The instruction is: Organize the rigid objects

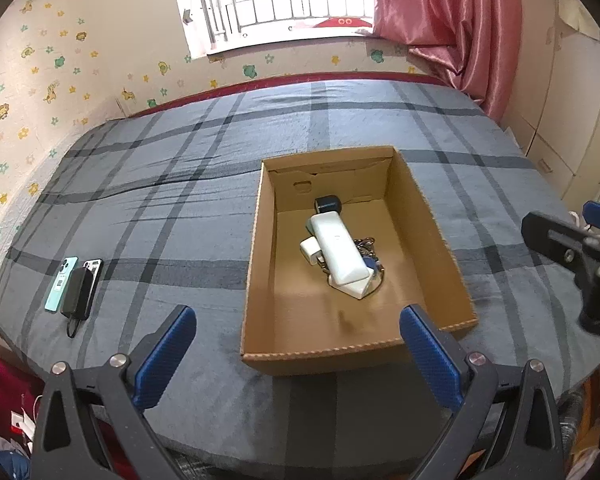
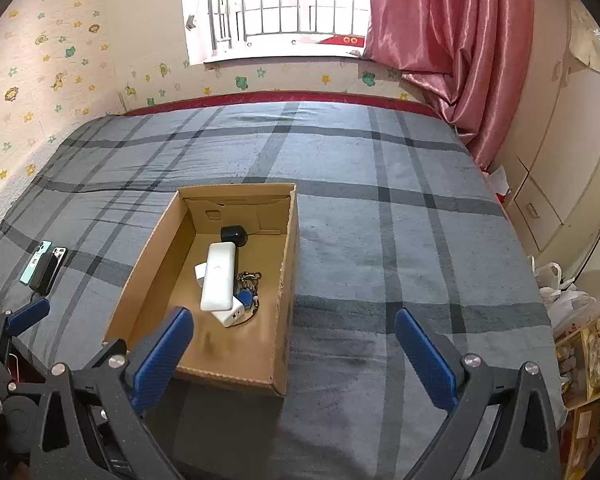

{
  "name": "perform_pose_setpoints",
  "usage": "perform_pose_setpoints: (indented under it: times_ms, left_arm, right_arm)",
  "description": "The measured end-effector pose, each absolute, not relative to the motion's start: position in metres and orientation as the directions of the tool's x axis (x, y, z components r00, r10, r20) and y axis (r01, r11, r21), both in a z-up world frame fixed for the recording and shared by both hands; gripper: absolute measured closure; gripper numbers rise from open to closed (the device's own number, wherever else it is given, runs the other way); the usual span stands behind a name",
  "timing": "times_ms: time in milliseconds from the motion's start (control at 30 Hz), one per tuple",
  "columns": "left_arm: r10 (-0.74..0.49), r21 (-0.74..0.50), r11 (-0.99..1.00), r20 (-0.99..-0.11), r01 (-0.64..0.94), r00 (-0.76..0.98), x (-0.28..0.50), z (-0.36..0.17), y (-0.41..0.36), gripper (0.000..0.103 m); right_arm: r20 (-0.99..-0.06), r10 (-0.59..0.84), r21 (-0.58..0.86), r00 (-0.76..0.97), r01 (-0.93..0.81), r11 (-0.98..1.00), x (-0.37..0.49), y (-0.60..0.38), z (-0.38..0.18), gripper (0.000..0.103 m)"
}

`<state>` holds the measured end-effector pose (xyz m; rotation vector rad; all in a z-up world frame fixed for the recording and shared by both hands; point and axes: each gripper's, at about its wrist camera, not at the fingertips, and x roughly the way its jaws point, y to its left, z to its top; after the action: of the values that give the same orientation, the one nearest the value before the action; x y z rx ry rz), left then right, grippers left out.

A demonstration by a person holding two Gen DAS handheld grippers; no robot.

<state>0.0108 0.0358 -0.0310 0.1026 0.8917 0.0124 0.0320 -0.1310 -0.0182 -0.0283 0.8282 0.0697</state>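
- Bed point(image 1: 180, 184): grey plaid cover, fills most of both views; wall with stickers on its left, pink curtain point(image 1: 440, 20) at far right.
- Box point(image 1: 260, 280): open cardboard, sits on the bed near its front edge, right of centre in the left wrist view.
- Left gripper point(image 1: 298, 354): jaws wide apart, holding nothing, touching nothing; hangs over the bed's front edge, its right finger in front of the box's near right corner.
- Right gripper point(image 2: 294, 358): jaws wide apart, empty, no contact; hangs above the bed just right of the box, its left finger over the box's near wall.
- White power bank point(image 1: 340, 250): lies in the box, on top of the other items.
- White chargers point(image 1: 311, 250): partly under the power bank, in the box.
- Keys point(image 2: 249, 286): in the box, just right of the power bank.
- Dark round object point(image 1: 328, 203): at the box's far wall; what it is cannot be told.
- Phones point(image 1: 62, 284): two, with a black power bank point(image 1: 78, 292) on them, on the bed at far left, well apart from the box.
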Motion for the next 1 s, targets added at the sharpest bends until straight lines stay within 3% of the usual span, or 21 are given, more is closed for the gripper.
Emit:
perform_pose_setpoints:
  times_ms: [1000]
  left_arm:
    - [0.017, 0.082, 0.994, -0.776, 0.074, 0.630, -0.013, -0.028, 0.018, 0.000]
  right_arm:
    - [-0.758, 0.045, -0.008, 0.651, -0.079, 0.997, 0.012, -0.131, -0.029, 0.000]
